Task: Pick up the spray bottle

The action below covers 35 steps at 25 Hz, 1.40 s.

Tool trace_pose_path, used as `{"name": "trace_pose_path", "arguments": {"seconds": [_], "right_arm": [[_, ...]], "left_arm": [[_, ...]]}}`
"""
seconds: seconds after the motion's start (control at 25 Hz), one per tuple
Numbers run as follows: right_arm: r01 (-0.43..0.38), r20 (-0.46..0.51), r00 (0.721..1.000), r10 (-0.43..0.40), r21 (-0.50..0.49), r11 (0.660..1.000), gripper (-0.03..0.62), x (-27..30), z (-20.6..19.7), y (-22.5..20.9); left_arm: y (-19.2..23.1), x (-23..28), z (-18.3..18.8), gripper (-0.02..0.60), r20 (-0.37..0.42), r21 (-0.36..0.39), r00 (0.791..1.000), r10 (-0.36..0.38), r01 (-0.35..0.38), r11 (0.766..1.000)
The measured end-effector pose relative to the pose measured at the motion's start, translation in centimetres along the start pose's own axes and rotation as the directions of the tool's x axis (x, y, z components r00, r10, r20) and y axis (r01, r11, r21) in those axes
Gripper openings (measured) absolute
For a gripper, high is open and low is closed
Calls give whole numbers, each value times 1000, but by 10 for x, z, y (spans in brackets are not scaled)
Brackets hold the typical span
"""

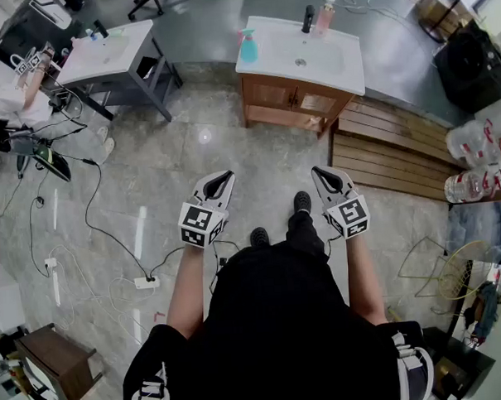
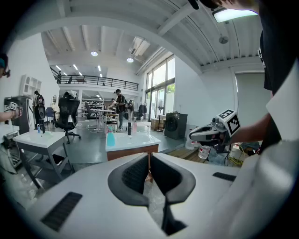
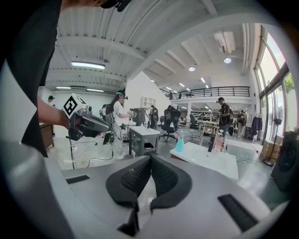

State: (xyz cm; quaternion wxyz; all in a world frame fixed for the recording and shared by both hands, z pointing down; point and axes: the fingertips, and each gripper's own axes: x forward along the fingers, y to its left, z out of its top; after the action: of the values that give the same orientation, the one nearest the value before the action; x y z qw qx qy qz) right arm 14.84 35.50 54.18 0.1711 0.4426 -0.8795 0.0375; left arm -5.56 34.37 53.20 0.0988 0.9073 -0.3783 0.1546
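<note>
Far across the floor (image 1: pixel 232 146), the white vanity surface (image 1: pixel 336 67) carries what looks like the teal spray bottle (image 1: pixel 248 46). My left tool (image 1: pixel 223 180) and right tool (image 1: pixel 320 175) are closed and empty, so I judge the pickup not yet begun.

polished stone-look floor (image 1: pixel 232 146): shown glossy, with lamp glare reflected in it. basin top (image 1: pixel 327 63): seen as smooth, glossy white, carried on a cabinet (image 1: pixel 283 98) of brown wood. slatted deck (image 1: pixel 389 143): made of bare, matt wood. spray bottle (image 1: pixel 248 46): rendered in translucent blue plastic. shells of the left gripper (image 1: pixel 223 181) and right gripper (image 1: pixel 321 177): moulded in smooth, matt white plastic; their pads (image 2: pixel 133 175) are seen as black, matt and finely ribbed. the person's top (image 1: pixel 280 318): made of matt black cloth.
</note>
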Motion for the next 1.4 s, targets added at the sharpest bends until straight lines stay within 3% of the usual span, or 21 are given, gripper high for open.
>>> {"name": "trace_pose_path", "arguments": {"seconds": [0.4, 0.64, 0.84, 1.4], "right_arm": [[34, 37, 999, -37, 77, 996, 15, 8, 8, -1], [77, -24, 997, -76, 15, 997, 15, 4, -1, -2], [72, 1, 997, -73, 92, 993, 15, 8, -5, -13], [47, 11, 999, -49, 139, 989, 15, 50, 14, -61]], "left_arm": [[7, -4, -4, 31, -12, -11, 1000, -20, 20, 1000], [7, -2, -7, 31, -26, -18, 999, -34, 33, 999], [17, 0, -3, 31, -21, -4, 1000, -21, 21, 1000], [49, 32, 16, 31, -32, -31, 999, 13, -14, 999]]}}
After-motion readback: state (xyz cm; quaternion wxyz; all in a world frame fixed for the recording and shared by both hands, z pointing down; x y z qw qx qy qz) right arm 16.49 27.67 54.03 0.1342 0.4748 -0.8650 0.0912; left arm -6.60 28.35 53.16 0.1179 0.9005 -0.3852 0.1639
